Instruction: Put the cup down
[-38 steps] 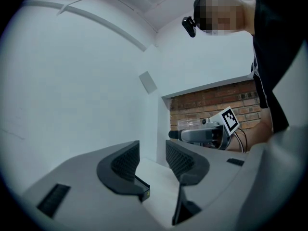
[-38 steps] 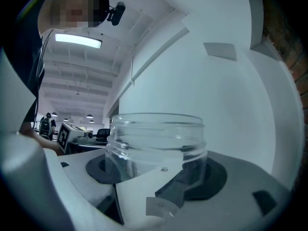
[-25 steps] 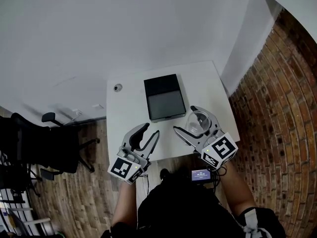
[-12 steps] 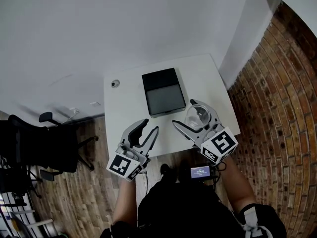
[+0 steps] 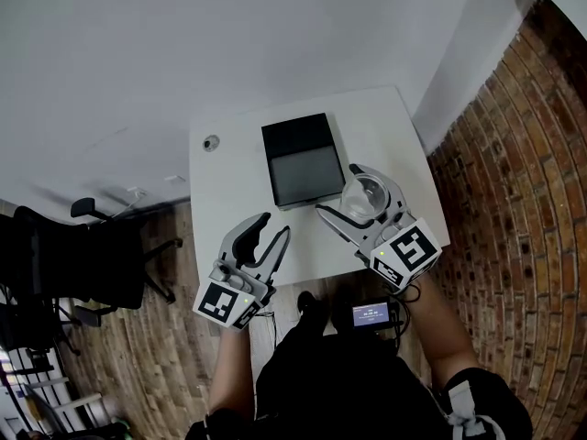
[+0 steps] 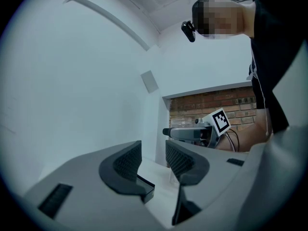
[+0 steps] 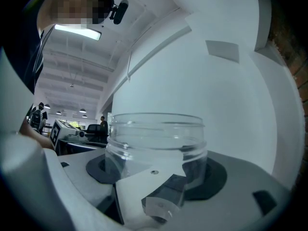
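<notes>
Clear cup (image 5: 365, 195) between right gripper (image 5: 337, 191) jaws

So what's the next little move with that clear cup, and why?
Probably lower the cup straight down onto the white table. The right hand-held gripper is clamped on it, the cup stands upright, and it is over bare tabletop beside the black box. Whether its base already touches the table cannot be told, so ease down before letting go.
</notes>
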